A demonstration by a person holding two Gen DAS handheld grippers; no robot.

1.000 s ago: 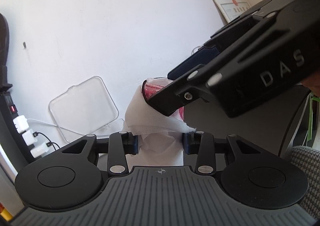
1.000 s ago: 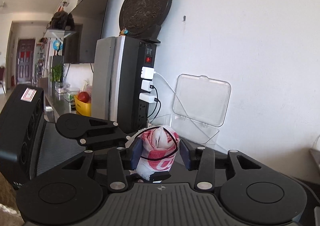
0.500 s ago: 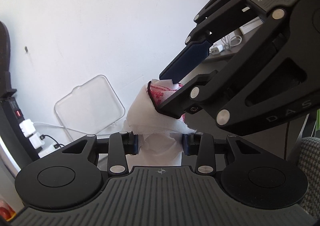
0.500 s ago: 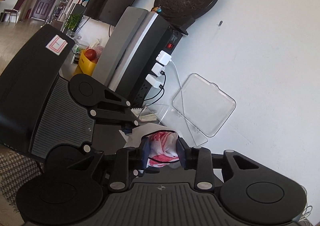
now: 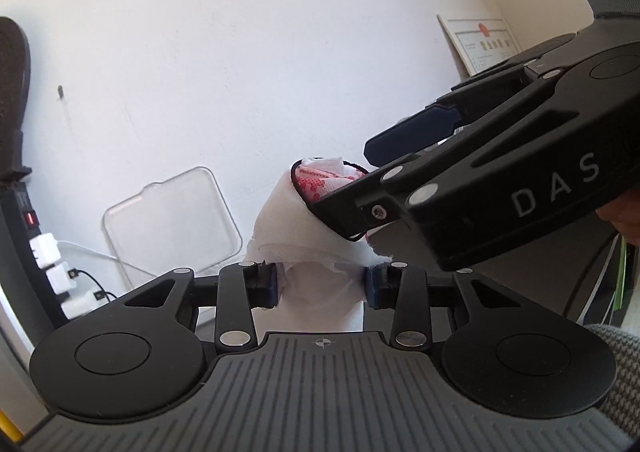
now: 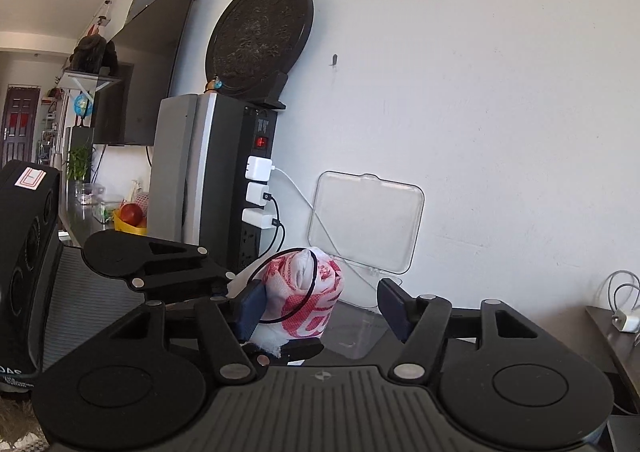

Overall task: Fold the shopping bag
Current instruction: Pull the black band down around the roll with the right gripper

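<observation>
White wall behind, the rolled shopping bag (image 6: 308, 292) stands upright, clenched low by the left gripper (image 5: 320, 286). Its black elastic loop (image 6: 310, 272) sits loose. The right gripper (image 6: 320, 306), jaws just spreading, should withdraw straight without snagging it.

Both grippers are matte black with ribbed grey bases, silver rivets and dark blue pads (image 6: 394, 306); the right gripper (image 5: 400, 168) bears white "DAS" lettering.
</observation>
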